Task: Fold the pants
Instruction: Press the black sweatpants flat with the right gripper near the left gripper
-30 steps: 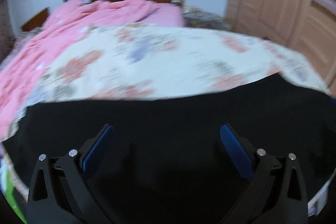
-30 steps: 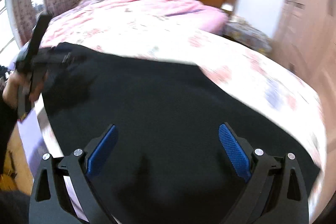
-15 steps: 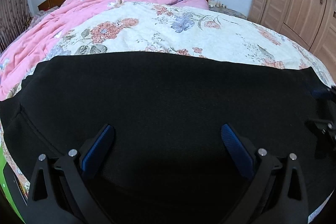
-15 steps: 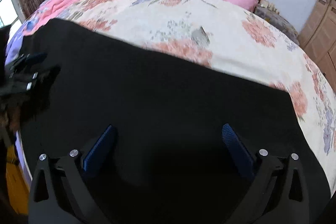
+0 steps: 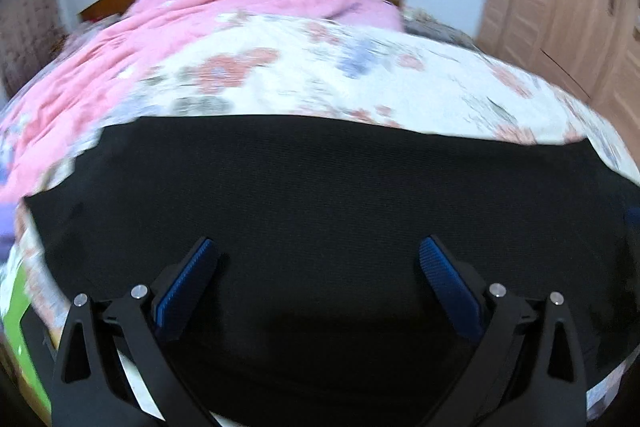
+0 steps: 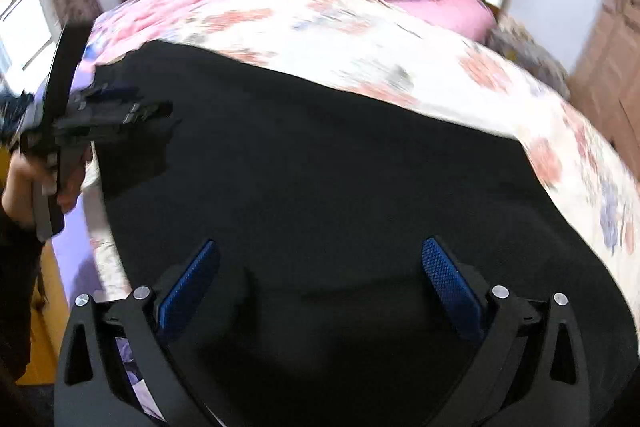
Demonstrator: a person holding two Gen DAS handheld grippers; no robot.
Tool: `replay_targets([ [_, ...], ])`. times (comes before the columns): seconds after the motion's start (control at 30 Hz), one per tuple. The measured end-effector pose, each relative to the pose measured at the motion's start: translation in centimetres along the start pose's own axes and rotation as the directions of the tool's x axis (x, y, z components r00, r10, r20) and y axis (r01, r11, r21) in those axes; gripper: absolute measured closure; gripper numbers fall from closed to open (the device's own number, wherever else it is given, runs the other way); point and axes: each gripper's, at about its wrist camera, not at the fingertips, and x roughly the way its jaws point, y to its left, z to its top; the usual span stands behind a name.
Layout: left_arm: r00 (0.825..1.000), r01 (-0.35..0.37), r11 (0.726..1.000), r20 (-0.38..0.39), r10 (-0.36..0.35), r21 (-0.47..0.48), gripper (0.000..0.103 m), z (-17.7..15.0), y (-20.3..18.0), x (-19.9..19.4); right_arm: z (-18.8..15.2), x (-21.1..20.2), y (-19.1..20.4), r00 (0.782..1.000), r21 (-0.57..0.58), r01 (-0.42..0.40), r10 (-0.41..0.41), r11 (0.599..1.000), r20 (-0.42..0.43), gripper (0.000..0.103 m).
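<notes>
Both grippers gape wide: left gripper (image 5: pixel 318 267) and right gripper (image 6: pixel 320 267) hover above the black pants (image 5: pixel 328 211), which lie spread flat across the near edge of the floral bedspread (image 5: pixel 304 79).

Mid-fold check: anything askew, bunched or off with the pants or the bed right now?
Nothing stands out. The black pants lie spread flat on the floral bedspread; both views are motion-blurred, so fine wrinkles can't be judged. Left gripper and right gripper are open, holding nothing.
</notes>
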Motion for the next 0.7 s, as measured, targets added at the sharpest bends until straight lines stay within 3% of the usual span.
replay_targets([
  [0.13,0.992,-0.119,0.992,-0.043,0.117,-0.049,0.002,-1.9,3.4,0.7,0.0,2.8,3.5,0.998,-0.047,-0.013,0.01,0.999,-0.062,0.005],
  [0.17,0.993,-0.114,0.992,-0.044,0.111,-0.053,0.002,-2.5,4.0,0.9,-0.4,3.9,4.0,0.995,-0.067,-0.002,-0.005,0.998,-0.101,0.005],
  [0.3,0.994,-0.113,0.993,0.012,0.113,-0.034,0.001,-3.6,4.3,0.6,-1.7,3.6,2.9,0.997,-0.042,-0.044,0.041,0.998,-0.071,0.004],
  [0.7,0.994,-0.106,0.992,0.02,0.108,-0.071,0.001,-3.8,4.5,0.7,-5.3,1.4,2.2,0.997,-0.018,-0.055,0.054,0.998,-0.054,0.004],
])
